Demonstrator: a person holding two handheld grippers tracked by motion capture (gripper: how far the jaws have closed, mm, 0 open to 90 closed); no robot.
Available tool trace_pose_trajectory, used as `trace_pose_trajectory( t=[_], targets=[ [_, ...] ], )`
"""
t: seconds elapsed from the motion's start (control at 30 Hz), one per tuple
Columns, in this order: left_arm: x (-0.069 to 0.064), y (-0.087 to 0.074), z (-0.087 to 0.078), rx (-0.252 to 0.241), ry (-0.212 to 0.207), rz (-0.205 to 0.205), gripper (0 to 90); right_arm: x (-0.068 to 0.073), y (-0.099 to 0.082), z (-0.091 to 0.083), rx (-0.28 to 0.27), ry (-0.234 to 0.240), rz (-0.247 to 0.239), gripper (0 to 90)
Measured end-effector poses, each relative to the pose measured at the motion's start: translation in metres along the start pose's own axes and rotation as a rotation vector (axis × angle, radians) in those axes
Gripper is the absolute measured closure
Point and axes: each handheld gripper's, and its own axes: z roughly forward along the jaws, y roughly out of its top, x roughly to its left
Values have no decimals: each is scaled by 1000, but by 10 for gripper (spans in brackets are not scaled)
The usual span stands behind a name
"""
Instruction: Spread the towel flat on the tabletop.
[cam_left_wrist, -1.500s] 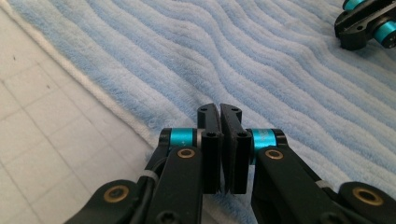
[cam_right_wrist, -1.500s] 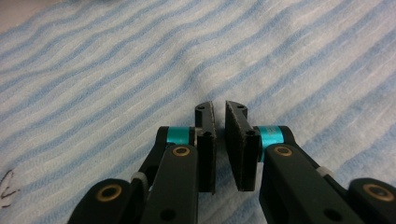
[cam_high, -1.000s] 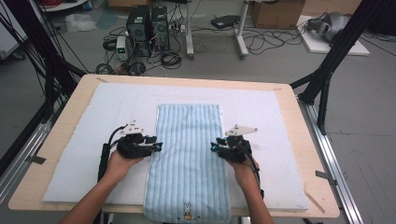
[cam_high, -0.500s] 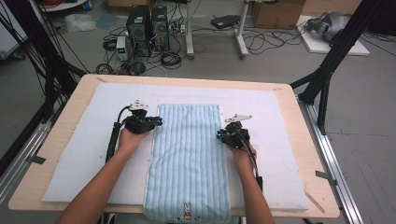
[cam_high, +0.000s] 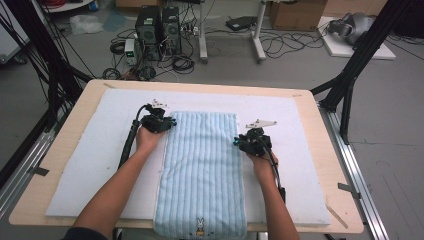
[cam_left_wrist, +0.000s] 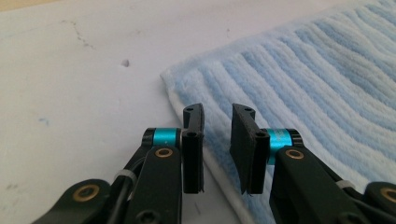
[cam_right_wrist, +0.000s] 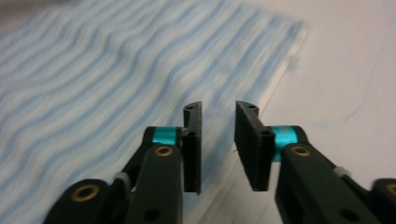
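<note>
From the high view, one blue striped towel (cam_high: 202, 172) lies along the white mat (cam_high: 90, 165), and both hands have moved farther up its edges than a second ago: left gripper (cam_high: 167, 123) near the far left corner, right gripper (cam_high: 239, 143) at the right edge. In the left gripper view, the jaws, just reopening, stand apart astride the towel's (cam_left_wrist: 303, 74) edge. In the right gripper view, two jaws likewise gape over the hem (cam_right_wrist: 116, 74).

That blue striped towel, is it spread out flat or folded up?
Spread flat. The towel lies as one long smooth strip on the white mat, its near end hanging over the table's edge. Whether it is doubled underneath, I cannot tell.
</note>
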Motion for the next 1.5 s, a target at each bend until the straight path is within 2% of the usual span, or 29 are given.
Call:
trace_pose_trajectory(
  t=[0.03,0.1,0.17,0.23,0.3,0.4,0.47,0.57,0.63,0.67,0.7,0.77,0.83,0.87,0.93,0.97,1.0,1.03,1.07,1.13,1.2,1.23,1.27,1.33,1.4,1.47,1.5],
  targets=[
    [-1,3,2,5,15,17,745,-3,2,3,2,-14,2,679],
    [-2,3,5,1,27,45,808,-14,9,14,26,-49,32,640],
    [-2,3,6,-6,26,55,872,-23,12,26,35,-86,70,621],
    [0,3,7,-11,15,38,881,-28,13,38,51,-97,105,640],
    [1,4,9,-15,19,34,883,-31,16,42,29,-97,140,689],
    [1,7,13,-20,44,30,883,-30,21,45,53,-84,116,884],
    [2,7,14,-22,39,18,882,-25,24,47,67,-126,69,889],
    [3,7,13,-23,35,8,872,-23,29,47,89,-188,71,896],
    [4,7,13,-30,27,-5,828,-25,31,45,69,-222,76,887],
    [5,6,12,-37,14,-20,775,-27,31,43,40,-196,99,809],
    [6,6,11,-43,-4,-28,738,-28,31,42,23,-168,118,770],
    [6,5,9,-44,-25,-17,740,-27,32,45,20,-144,105,753],
    [6,4,9,-36,-39,-1,816,-25,30,50,43,-135,91,773],
    [5,4,10,-29,-36,1,840,-24,28,53,70,-151,77,777],
    [3,5,10,-18,-20,30,867,-25,28,53,65,-180,83,760],
    [1,5,10,-20,-11,60,868,-26,28,52,67,-202,78,711],
    [1,5,10,-20,-6,63,866,-28,27,51,61,-198,94,696],
    [3,5,8,-25,-22,38,854,-31,26,49,55,-185,114,666],
    [4,5,7,-35,-39,16,824,-32,25,46,45,-174,114,658],
    [7,4,-1,-97,-88,-16,737,-31,24,37,6,-153,110,611],
    [8,2,-10,-131,-157,-6,720,-30,23,24,-47,-121,98,516],
    [7,0,-15,-140,-202,2,710,-30,21,17,-79,-89,105,484],
    [5,-2,-20,-156,-236,12,704,-29,20,9,-112,-69,88,471],
    [2,-7,-33,-214,-266,54,685,-27,15,-6,-150,-57,40,407],
    [0,-10,-45,-259,-303,54,675,-26,9,-21,-167,-45,3,347],
    [-4,-14,-55,-299,-322,83,641,-24,4,-32,-157,-41,-18,243],
    [-6,-16,-60,-305,-346,99,634,-23,2,-38,-151,-42,-26,220]
  ],
)
